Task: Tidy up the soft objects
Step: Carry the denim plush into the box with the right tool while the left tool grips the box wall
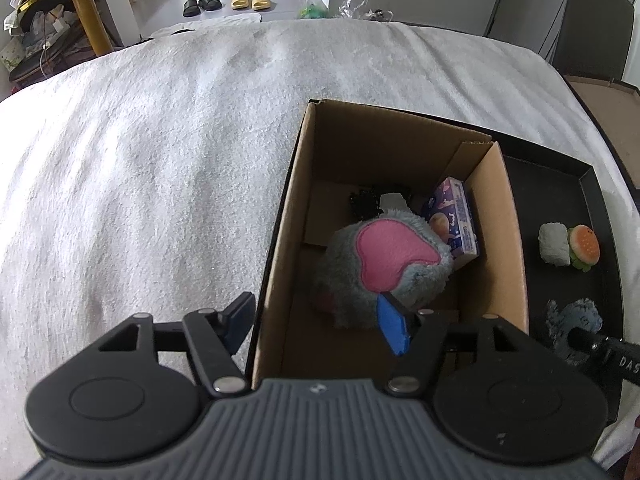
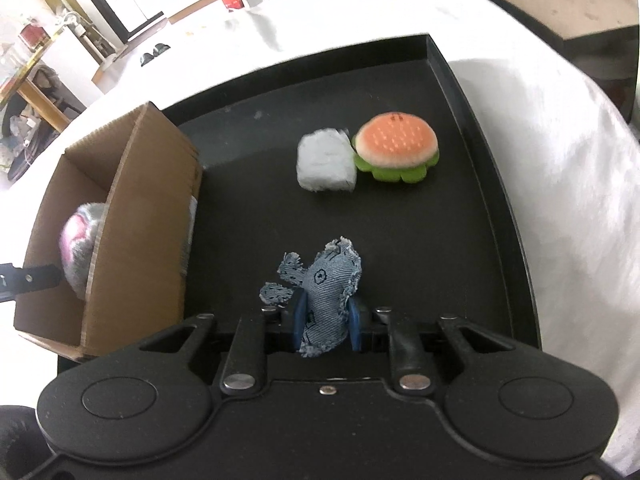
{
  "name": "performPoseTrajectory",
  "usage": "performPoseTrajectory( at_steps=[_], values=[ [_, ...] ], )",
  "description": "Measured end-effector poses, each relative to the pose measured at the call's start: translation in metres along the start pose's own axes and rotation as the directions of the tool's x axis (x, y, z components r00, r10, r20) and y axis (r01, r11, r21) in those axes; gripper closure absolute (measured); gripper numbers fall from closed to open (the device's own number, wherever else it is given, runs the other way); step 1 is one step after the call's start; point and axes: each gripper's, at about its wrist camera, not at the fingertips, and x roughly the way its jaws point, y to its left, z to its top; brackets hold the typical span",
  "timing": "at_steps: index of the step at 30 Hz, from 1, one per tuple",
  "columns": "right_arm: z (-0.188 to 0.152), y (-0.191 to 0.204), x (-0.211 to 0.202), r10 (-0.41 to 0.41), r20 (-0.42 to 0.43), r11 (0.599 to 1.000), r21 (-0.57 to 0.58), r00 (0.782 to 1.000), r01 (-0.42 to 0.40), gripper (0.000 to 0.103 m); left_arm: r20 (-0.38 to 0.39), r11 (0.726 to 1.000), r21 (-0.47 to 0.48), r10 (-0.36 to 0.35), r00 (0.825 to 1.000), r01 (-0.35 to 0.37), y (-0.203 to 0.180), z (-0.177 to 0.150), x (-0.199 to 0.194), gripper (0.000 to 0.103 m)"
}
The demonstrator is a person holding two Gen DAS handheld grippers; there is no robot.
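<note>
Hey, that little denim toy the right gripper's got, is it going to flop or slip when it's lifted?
The denim toy probably flops: its frayed limbs hang loose beyond the right gripper. It looks stuffed and light, so the pinched body likely squashes. The woven cloth probably grips the pads rather than slipping.

both wrist views downward, sharing box (image 1: 384,216)

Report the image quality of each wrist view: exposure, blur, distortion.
Left wrist view: evenly lit, sharp on the grey plush in the cardboard box; fisheye bends the white blanket. Right wrist view: the blanket is blown out to white, the black tray stays dark, the burger plush and denim toy look slightly soft.
</note>
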Motion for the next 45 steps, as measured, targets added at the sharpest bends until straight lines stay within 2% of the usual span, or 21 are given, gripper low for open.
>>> performPoseTrajectory(
  at_steps=[12,24,36,45],
  values=[
    [0.026,0.030,-0.027,0.006,0.074,0.999,-0.051,0.997,-0.002,0.081,0.024,0.999,-0.026,-0.035,0.999,0.036,0.015,0.003,-0.012,0.038],
    [0.047,0.080,-0.040,0.044,0.119,0.988,-0.149,0.992,-0.026,0.081,0.049,0.994,-0.075,-0.071,0.996,0.074,0.036,0.005,-0.016,0.038],
    [0.052,0.127,-0.036,0.070,0.110,0.973,-0.225,0.991,-0.044,0.081,0.057,0.985,-0.115,-0.120,0.991,0.126,0.046,0.004,-0.010,0.039],
    [0.058,0.164,-0.023,0.101,0.086,0.960,-0.271,0.991,-0.075,0.081,0.066,0.973,-0.169,-0.148,0.987,0.157,0.057,0.002,-0.001,0.046]
  ],
)
